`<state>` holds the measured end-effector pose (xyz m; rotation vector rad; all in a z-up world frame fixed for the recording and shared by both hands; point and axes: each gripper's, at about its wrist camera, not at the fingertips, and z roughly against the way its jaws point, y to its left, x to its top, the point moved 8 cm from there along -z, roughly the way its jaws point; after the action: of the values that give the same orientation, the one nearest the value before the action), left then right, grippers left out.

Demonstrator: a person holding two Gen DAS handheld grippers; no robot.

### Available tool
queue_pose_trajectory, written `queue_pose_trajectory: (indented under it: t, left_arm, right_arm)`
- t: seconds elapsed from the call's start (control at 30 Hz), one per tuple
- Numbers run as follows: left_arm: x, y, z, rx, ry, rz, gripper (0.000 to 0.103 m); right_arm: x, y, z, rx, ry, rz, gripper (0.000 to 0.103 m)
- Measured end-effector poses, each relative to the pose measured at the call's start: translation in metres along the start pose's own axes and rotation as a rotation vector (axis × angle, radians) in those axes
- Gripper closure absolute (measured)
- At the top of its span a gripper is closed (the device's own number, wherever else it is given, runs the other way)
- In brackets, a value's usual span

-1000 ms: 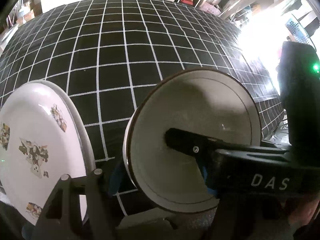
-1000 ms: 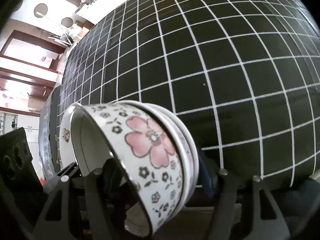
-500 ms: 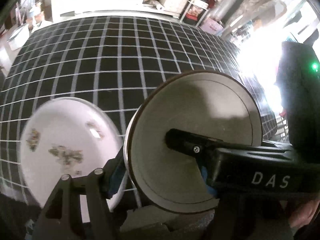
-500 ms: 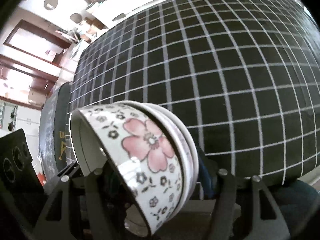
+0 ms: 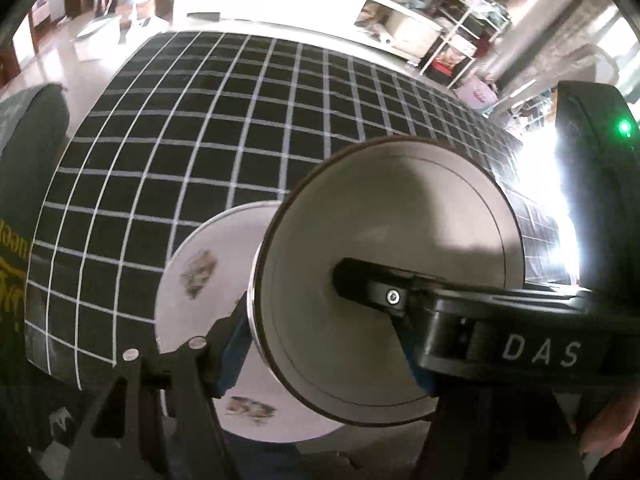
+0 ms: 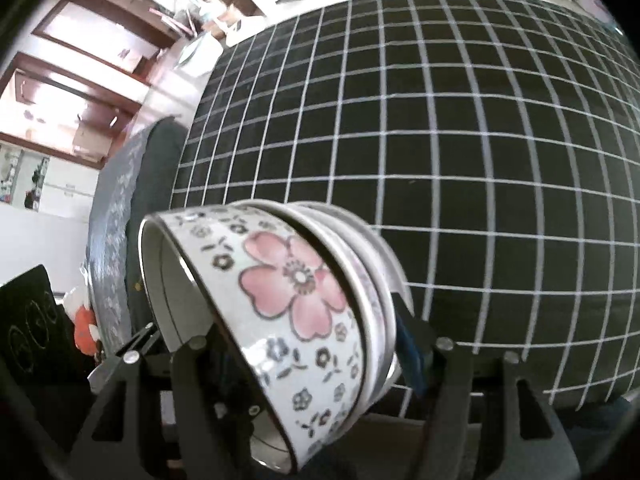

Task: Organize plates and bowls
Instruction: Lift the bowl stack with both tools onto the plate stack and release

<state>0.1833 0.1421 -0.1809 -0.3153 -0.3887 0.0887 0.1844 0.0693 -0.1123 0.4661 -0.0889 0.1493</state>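
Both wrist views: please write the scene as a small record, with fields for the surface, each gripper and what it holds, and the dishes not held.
surface: black tablecloth with a white grid
left gripper: shut on plain white plate, held on edge, its inner face toward the camera
right gripper: shut on nested bowls, tipped on their side; the outer one bears a pink flower
dish not held: patterned plate, lying on the cloth behind the held plate, partly hidden

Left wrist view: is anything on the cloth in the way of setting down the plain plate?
Only the floral plate, beside and behind the plain plate in the left claw. The checkered cloth beyond shows nothing else.
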Motion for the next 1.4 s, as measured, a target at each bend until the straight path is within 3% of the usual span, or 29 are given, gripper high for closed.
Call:
queue_pose_trajectory:
  t: [0.17, 0.43, 1.0, 1.27, 1.4]
  left_arm:
    - [-0.010, 0.026, -0.009, 0.012, 0.025, 0.035, 0.038]
    - [-0.014, 0.030, -0.013, -0.009, 0.032, 0.050, 0.038]
    - [-0.018, 0.034, -0.011, 0.014, 0.015, 0.059, 0.038]
    - [-0.030, 0.047, -0.005, 0.014, 0.013, 0.087, 0.038]
    - [-0.033, 0.050, -0.001, 0.045, 0.012, 0.084, 0.038]
  right_arm:
    - [0.001, 0.009, -0.025, -0.002, 0.043, 0.015, 0.035]
    - [0.004, 0.007, -0.038, -0.044, 0.065, 0.019, 0.036]
    - [0.001, -0.003, -0.026, -0.015, 0.027, 0.030, 0.035]
    - [0.008, -0.021, -0.012, 0.079, -0.015, -0.037, 0.037]
    - [0.008, -0.019, -0.011, 0.069, -0.016, -0.021, 0.037]
